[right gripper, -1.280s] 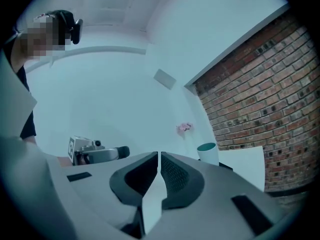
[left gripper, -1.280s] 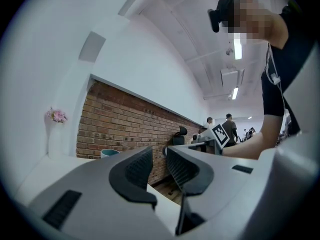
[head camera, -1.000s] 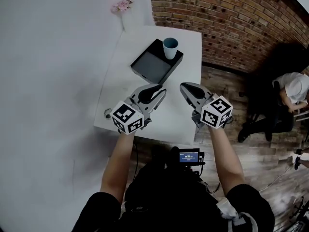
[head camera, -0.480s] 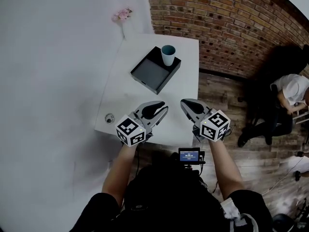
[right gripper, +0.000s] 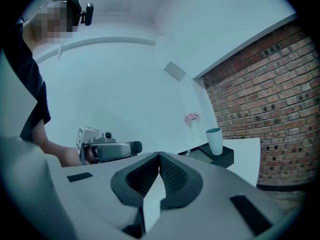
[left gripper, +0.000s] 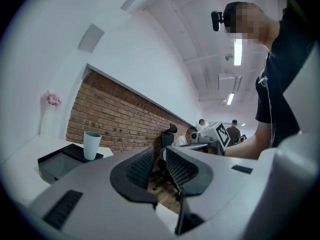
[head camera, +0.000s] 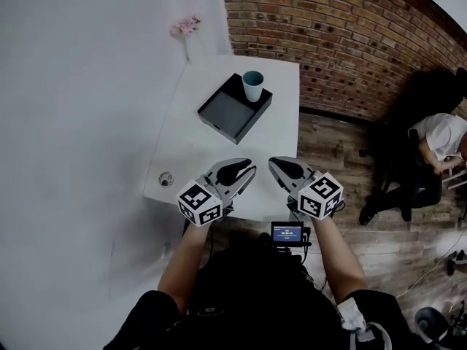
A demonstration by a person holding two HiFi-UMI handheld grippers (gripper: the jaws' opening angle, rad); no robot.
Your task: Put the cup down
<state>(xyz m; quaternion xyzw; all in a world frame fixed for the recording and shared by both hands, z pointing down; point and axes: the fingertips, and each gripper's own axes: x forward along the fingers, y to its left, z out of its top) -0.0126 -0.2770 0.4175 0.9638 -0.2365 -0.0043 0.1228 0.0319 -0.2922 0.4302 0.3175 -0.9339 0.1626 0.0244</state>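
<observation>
A pale blue cup (head camera: 252, 86) stands upright on the far corner of a black tray (head camera: 226, 115) on the white table (head camera: 281, 122). Neither gripper holds it. My left gripper (head camera: 244, 168) hovers over the table's near edge, its jaws a narrow gap apart with nothing between them. Beside it my right gripper (head camera: 276, 165) is shut and empty. In the left gripper view the cup (left gripper: 91, 145) and tray (left gripper: 60, 161) lie far ahead of the gripper (left gripper: 160, 151), at the left. In the right gripper view the cup (right gripper: 215, 141) stands well beyond the gripper (right gripper: 159, 155).
A small round object (head camera: 166, 177) lies near the table's front left corner. A pink flower (head camera: 184, 25) stands at the back by the white wall. A brick wall (head camera: 343, 28) and wooden floor are to the right, where a person (head camera: 438, 141) sits.
Both grippers have drawn back from the tray toward the table's near edge. The cup has stayed on the tray.
</observation>
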